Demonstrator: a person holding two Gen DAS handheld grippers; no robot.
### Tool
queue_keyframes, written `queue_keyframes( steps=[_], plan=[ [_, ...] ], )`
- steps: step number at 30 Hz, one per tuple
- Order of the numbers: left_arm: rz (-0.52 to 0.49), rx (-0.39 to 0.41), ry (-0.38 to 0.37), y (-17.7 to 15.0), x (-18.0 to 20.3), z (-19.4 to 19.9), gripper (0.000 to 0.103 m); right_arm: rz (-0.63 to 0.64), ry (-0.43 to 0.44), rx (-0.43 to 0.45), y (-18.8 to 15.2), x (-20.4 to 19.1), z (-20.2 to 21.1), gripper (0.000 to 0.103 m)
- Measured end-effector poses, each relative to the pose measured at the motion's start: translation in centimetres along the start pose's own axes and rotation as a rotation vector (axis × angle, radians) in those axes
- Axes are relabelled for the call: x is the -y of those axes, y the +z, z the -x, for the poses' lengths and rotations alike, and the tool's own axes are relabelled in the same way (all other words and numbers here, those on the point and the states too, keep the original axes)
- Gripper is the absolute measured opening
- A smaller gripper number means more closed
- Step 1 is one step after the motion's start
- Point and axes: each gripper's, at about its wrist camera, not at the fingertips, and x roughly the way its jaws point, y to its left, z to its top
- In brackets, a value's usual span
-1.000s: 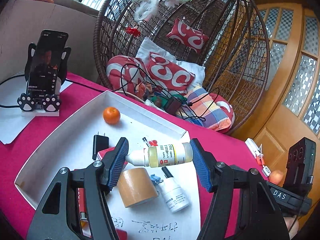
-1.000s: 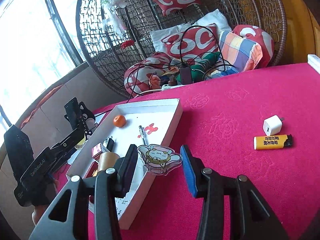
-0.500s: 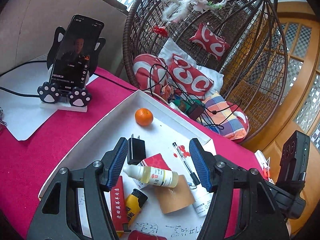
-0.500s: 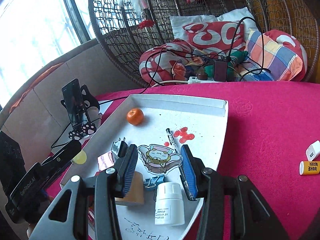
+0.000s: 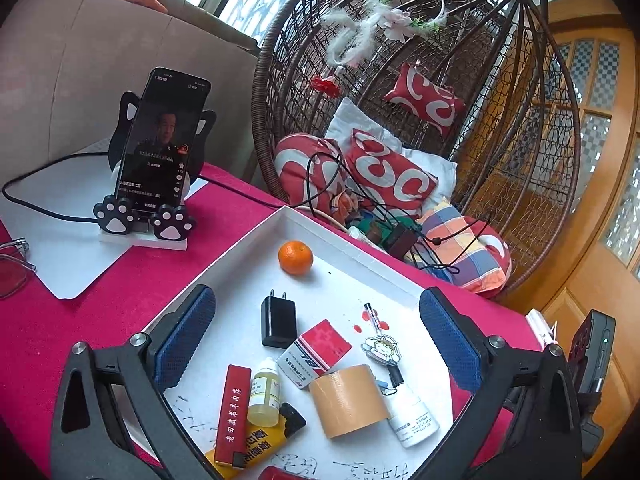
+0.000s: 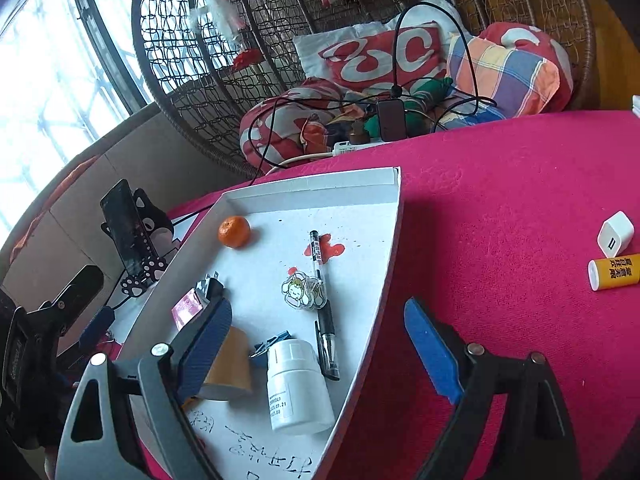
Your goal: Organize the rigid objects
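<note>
Left gripper (image 5: 318,344): jaws wide apart, empty, hovering over near half of tray.
Right gripper (image 6: 318,352): jaws wide apart, empty, straddling tray's right edge.
Tray (image 6: 312,188): white, shallow, on red tablecloth (image 6: 500,208).
Dropper bottle (image 5: 265,393): lying near tray's near-left edge, beside red box (image 5: 233,412), resting on yellow lighter (image 5: 256,444).
Cartoon charm (image 6: 301,291): flat mid-tray, touching pen (image 6: 322,300).
Tape roll (image 5: 348,400): near edge, between dropper bottle and white bottle (image 6: 296,388).
Black charger (image 5: 279,322): mid-tray, left of the medicine carton (image 5: 316,352).
Orange (image 5: 295,257): far corner area.
Outside tray: white charger (image 6: 616,234) and second yellow lighter (image 6: 614,272), touching or nearly so, near tablecloth's right edge.
Phone on stand (image 5: 160,148): beyond tray's left edge.
</note>
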Motion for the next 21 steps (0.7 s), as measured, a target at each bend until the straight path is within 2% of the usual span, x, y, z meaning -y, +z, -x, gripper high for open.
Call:
queue_keyframes(
  steps=[2, 7, 11, 13, 15, 18, 21],
  plan=[
    [-0.015, 0.000, -0.004, 0.0, 0.5, 0.1, 0.103, -0.016, -0.005, 0.016, 0.0, 0.6, 0.5, 0.096],
    [-0.093, -0.010, -0.054, -0.9, 2.8, 0.4, 0.103, -0.065, -0.018, 0.049, 0.4, 2.7, 1.8, 0.096],
    [-0.183, -0.059, -0.184, -2.6, 6.1, 0.6, 0.103, -0.108, -0.054, 0.135, 1.0, 5.7, 4.2, 0.097],
    [-0.224, -0.091, -0.258, -3.9, 8.0, 0.7, 0.103, -0.148, -0.087, 0.195, 1.6, 8.0, 5.9, 0.103],
    [-0.273, -0.123, -0.316, -5.5, 10.0, 0.8, 0.103, -0.184, -0.119, 0.249, 2.2, 10.3, 7.7, 0.103],
    [-0.334, -0.188, -0.369, -8.1, 12.6, 0.3, 0.103, -0.177, -0.238, 0.263, 3.0, 13.1, 9.7, 0.103],
    [-0.384, -0.260, -0.402, -10.2, 14.6, -0.3, 0.103, -0.120, -0.398, 0.199, 3.5, 14.8, 9.8, 0.103]
  ],
)
